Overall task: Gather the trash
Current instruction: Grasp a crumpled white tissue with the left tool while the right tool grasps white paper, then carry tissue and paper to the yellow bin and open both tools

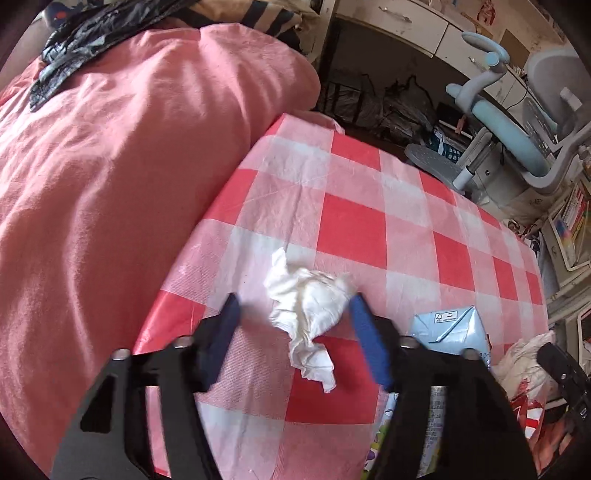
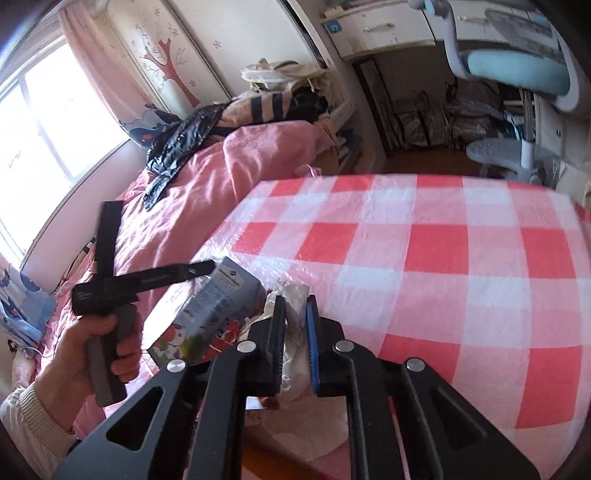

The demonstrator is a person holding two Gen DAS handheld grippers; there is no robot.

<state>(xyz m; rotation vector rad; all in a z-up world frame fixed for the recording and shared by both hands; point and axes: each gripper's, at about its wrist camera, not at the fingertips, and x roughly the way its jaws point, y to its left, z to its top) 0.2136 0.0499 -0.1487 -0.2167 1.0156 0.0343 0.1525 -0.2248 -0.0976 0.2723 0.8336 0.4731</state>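
Note:
A crumpled white tissue [image 1: 308, 306] lies on the red-and-white checked tablecloth [image 1: 369, 206]. My left gripper [image 1: 293, 304] is open, its blue fingertips on either side of the tissue, the right one touching it. A light blue carton [image 1: 450, 326] lies just right of it, also seen in the right wrist view [image 2: 218, 299]. My right gripper [image 2: 295, 306] is shut on the rim of a plastic trash bag [image 2: 293, 354] held at the table's near edge. The left gripper's body [image 2: 110, 280] and the hand holding it show at the left.
A bed with a pink cover [image 1: 110, 166] lies left of the table, with a black plastic bag [image 1: 70, 48] on it. A blue-and-grey desk chair [image 1: 517, 129] and a white desk [image 1: 406, 26] stand beyond the table. Bags lie under the desk.

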